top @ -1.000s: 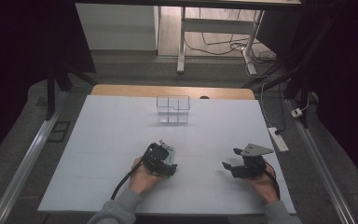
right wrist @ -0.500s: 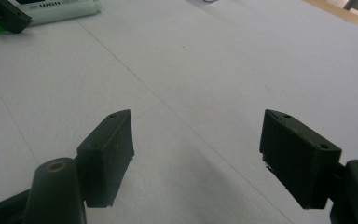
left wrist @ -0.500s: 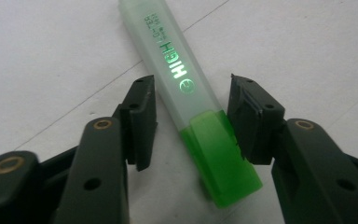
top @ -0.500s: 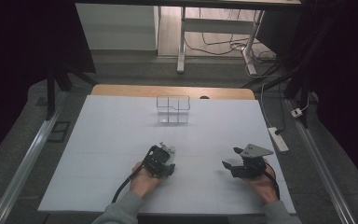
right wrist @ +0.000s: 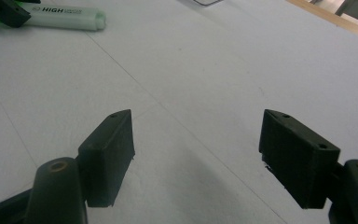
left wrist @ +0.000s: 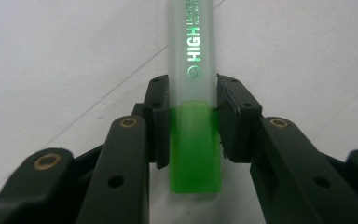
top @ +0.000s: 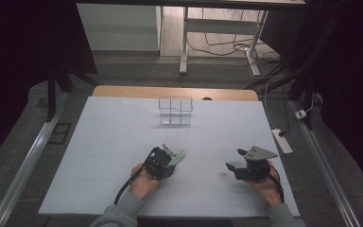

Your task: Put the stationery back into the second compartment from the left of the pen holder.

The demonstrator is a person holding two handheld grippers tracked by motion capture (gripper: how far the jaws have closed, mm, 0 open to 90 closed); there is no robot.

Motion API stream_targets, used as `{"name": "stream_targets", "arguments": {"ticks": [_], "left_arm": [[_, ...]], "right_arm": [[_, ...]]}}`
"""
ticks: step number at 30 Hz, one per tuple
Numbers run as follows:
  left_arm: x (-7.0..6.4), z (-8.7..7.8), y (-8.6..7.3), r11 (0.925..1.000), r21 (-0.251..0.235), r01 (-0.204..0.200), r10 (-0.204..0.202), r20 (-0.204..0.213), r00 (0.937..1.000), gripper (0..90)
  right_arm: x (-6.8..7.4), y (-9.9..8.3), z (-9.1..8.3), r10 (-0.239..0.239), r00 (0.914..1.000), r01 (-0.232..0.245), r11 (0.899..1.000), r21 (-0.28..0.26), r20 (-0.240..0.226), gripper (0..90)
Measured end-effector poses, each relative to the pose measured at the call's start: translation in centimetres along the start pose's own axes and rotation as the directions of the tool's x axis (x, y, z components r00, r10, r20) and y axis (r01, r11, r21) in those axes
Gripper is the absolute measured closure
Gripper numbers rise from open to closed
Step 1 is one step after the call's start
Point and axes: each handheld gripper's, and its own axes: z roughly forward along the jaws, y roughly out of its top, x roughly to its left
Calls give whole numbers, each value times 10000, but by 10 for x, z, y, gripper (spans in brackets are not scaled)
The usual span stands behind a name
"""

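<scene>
Near the table's (top: 99,142) front edge, the left gripper (top: 166,158) pinched a green highlighter (left wrist: 191,70); the right gripper (right wrist: 198,154) rested spread and empty. The clear divided organizer (top: 175,111) farther back stood empty, so placement seemingly remained.

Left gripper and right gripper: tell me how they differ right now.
The left gripper is shut on the pale green highlighter pen; the right gripper stands open and holds nothing. The left gripper's jaws press the pen's sides, while the right gripper's jaws are wide apart above the white table. Both have black jaws and are hand-held.
</scene>
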Motion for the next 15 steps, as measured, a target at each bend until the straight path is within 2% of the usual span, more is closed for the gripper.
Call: {"name": "stream_targets", "arguments": {"ticks": [2, 8, 11, 15], "left_arm": [[5, -2, -2, 9999, 12, -101, 100, 184, 9998, 669], [22, -16, -7, 9986, -534, -60, 115, 1041, 9945, 669], [26, -24, -9, 9966, -714, -399, 476, 1090, 9929, 669], [32, -38, -10, 9905, -1227, -617, 788, 1395, 9871, 669]], "right_arm": [[0, 0, 0, 24, 10000, -25, 10000, -36, -12, 258], [0, 0, 1, 118, 9999, -118, 9999, -75, -104, 257], [0, 0, 0, 143, 9998, -144, 9998, -117, -132, 256], [-1, 1, 0, 222, 9995, -225, 9996, -156, -221, 256]]}}
